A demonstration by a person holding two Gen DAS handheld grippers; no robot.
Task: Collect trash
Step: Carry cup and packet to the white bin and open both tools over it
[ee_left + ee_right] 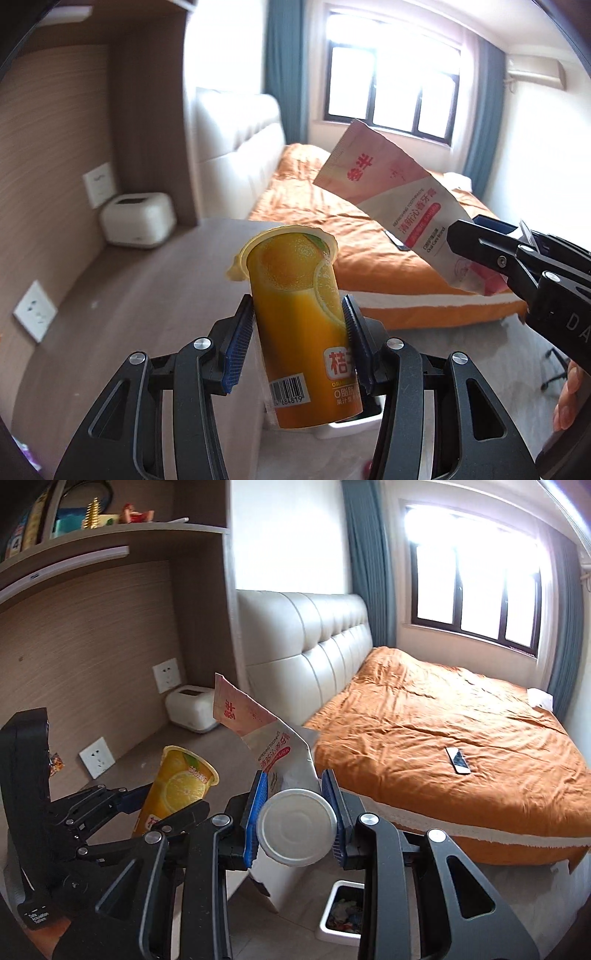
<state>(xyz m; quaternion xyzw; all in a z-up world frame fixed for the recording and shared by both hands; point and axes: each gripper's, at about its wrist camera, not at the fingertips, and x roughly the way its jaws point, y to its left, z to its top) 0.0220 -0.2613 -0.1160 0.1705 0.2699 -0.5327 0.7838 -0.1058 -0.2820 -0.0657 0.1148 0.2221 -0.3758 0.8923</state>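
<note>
1. Over the desk (122, 295) on the left, the left gripper (297, 332) is clenched around an orange juice cup (295, 317), lifted clear.
2. Beside it, the right gripper (295, 805) pinches a toothpaste tube (273, 749) at its cap end.
3. Below on the floor, the white bin (327, 915) already holds scraps; both pieces look picked up but not yet dropped in.

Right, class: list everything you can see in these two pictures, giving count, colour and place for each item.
orange juice cup: one, orange-yellow, in left gripper
toothpaste tube: one, pink-white, white cap, in right gripper
trash bin: one, white, floor beside bed
bed: one, orange cover, cream headboard
phone: one, white, on bed
tissue box: one, white, desk corner
wall sockets: two, white, desk back panel
window: one, dark frame, blue curtains
left gripper: black, blue pads
right gripper: black, blue pads
</note>
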